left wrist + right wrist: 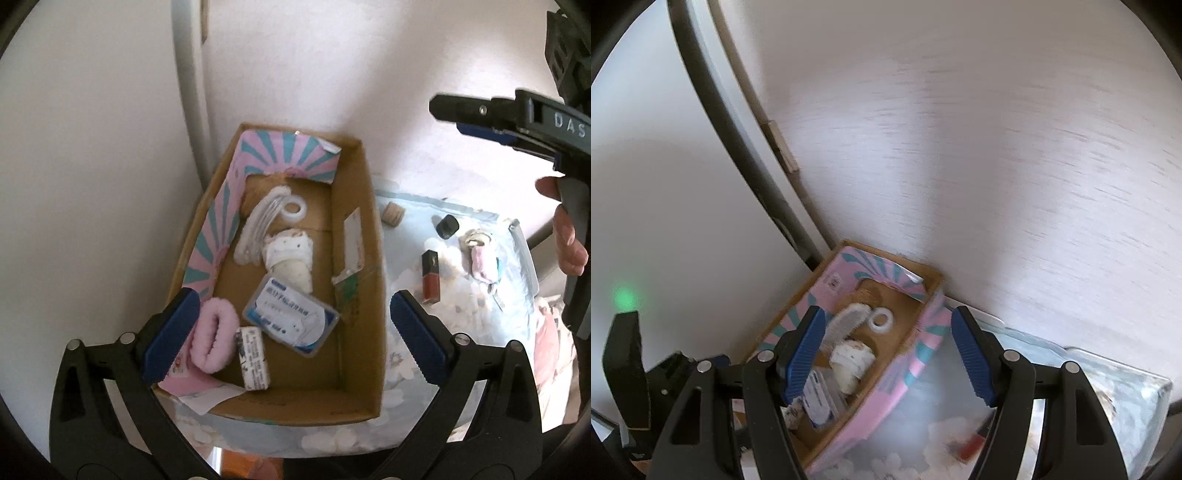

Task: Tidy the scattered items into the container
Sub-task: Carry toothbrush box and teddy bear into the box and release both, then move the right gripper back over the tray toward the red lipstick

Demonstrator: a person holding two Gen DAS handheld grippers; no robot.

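Left gripper (291, 325): jaws spread wide, nothing between them, poised above the open brown cardboard box with pink-and-teal striped lining (364, 229). Directly ahead of its fingers, inside the box: a fluffy pink scrunchie (216, 338), a clear plastic case with blue print (291, 317), a small white printed packet (253, 360), a rolled white cloth (291, 258), a white tape ring (294, 209).

Right gripper (888, 354): also spread and empty, held above the box's far side.

Judgement: between picks; several items are in, more remain. Off to the left gripper's right, on the floral cloth: a red lip-gloss tube with black cap (429, 275), a small black cap-like piece (447, 225), a cork-coloured stub (391, 214), a pastel bundle (480, 254).

Next move: swing over and close on one of these, probably the tube.

The right wrist view is motion-blurred; the tabletop items there are hard to make out.
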